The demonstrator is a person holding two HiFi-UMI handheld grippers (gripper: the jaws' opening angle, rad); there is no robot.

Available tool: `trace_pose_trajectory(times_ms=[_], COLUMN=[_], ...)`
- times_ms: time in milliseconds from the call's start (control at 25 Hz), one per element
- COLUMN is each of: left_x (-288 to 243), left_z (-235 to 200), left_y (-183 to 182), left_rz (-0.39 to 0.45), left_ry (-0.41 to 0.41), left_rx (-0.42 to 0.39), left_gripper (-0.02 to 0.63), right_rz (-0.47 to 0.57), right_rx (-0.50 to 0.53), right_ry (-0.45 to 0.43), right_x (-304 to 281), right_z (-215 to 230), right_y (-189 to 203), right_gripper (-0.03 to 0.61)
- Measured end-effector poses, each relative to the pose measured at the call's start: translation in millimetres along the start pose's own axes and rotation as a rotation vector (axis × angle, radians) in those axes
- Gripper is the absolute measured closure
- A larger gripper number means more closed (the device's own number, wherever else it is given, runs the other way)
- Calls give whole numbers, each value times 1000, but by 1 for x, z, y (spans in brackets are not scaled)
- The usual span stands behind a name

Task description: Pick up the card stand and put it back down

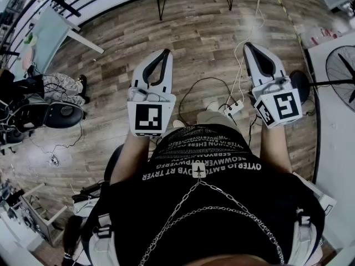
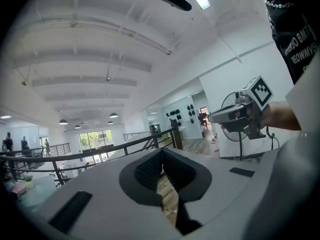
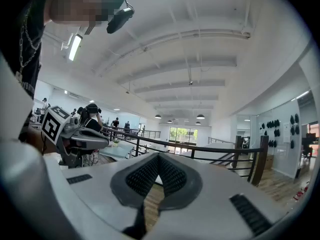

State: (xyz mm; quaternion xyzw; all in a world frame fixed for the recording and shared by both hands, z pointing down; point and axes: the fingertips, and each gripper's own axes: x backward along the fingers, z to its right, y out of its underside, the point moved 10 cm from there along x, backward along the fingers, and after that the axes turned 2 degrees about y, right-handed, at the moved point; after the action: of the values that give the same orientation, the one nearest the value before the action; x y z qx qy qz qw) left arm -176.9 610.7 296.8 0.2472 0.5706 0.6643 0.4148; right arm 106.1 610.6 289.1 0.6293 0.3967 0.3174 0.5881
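No card stand shows in any view. In the head view a person holds both grippers out in front of the body, above a wooden floor. The left gripper [image 1: 166, 52] has its jaws together with nothing between them, and its own view shows the tips [image 2: 161, 154] meeting. The right gripper [image 1: 247, 45] is also shut and empty, its tips [image 3: 158, 157] touching. Each gripper view catches the other gripper held level beside it: the right gripper [image 2: 239, 114] in the left gripper view, the left gripper [image 3: 70, 129] in the right gripper view. Both point out across an open room.
A power strip with cables [image 1: 233, 107] lies on the floor between the grippers. A standing fan [image 1: 343, 71] and a white table edge are at the right, a black chair [image 1: 55, 115] at the left. A black railing [image 2: 100, 153] crosses ahead.
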Motion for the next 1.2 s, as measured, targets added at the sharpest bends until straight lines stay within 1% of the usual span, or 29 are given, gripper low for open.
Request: trace_pose_trajectory(times_ms=[120,240,280,440,520,560,640,720,840,1040,1120,1200], left_x=[-16,-36,-42,-61,-69,-73,-83,-94,-108,-128,-137,-145], left_z=[5,7,8,8,9,11,14,14,18,35,40,44], left_y=[-5,-5,-4,-5,-8,-9,-10,-12,-19,-15,-14,-15], left_rz=[6,40,53,95,108,104,67,44,48,16,8,-4], left_ry=[-12,-73,-95,-130,-142,-149,-168,-206,-253,-262,-260,-236], left_rx=[-19,-75,-75,1,21,28,19,-2,13,75,81,70], left_gripper=[584,584,585,586,584,584,584,584,584,584,584,584], right_rz=[-11,-31,-36,-53,-54,-55,-63,-60,-41,-53,-55,-58], right_rx=[0,6,4,2,5,2,-10,-13,18,41,31,13], right_ry=[-11,-24,-30,-50,-47,-40,-35,-54,-87,-100,-98,-94], right_x=[-3,-7,-9,-18,-23,-24,-25,-30,-35,-30,-30,-30], right_z=[16,31,36,58,75,83,98,112,129,159,171,180], right_y=[6,15,18,29,34,37,42,44,43,51,55,59], right_gripper=[578,578,578,578,578,578,578,578,578,578,578,578])
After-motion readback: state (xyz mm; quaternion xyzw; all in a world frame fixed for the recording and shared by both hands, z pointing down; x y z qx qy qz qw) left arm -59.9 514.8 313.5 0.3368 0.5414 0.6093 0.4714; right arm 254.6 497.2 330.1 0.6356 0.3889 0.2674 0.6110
